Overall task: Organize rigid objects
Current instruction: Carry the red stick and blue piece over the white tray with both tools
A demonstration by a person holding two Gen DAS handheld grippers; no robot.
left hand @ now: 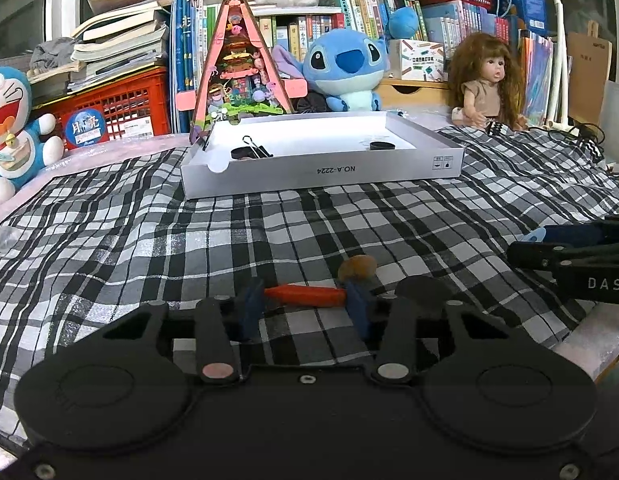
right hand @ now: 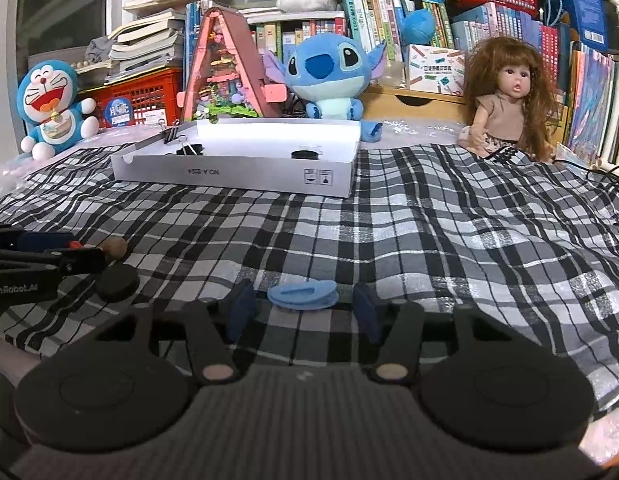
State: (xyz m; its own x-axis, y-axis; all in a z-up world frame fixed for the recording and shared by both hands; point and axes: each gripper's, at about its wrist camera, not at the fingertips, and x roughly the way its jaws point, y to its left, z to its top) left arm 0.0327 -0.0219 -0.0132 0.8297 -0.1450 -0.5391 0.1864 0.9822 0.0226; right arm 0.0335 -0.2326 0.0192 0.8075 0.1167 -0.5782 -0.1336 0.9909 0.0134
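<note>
In the left wrist view my left gripper (left hand: 305,308) is open, its blue fingers on either side of an orange wooden stick (left hand: 305,295) lying on the checked cloth. A brown wooden ball (left hand: 358,266) sits at the stick's right end and a black disc (left hand: 423,292) lies to the right. In the right wrist view my right gripper (right hand: 301,312) is open around a flat blue clip (right hand: 302,294) on the cloth. A white shallow box (left hand: 321,168) farther back holds a binder clip (left hand: 253,148) and a black round piece (left hand: 381,145).
The box (right hand: 237,172) has a binder clip (right hand: 171,133) on its left rim. The ball (right hand: 114,247) and disc (right hand: 117,280) also show in the right wrist view. Plush toys, a doll (right hand: 505,100), a pink model house (left hand: 239,68), crates and books line the back.
</note>
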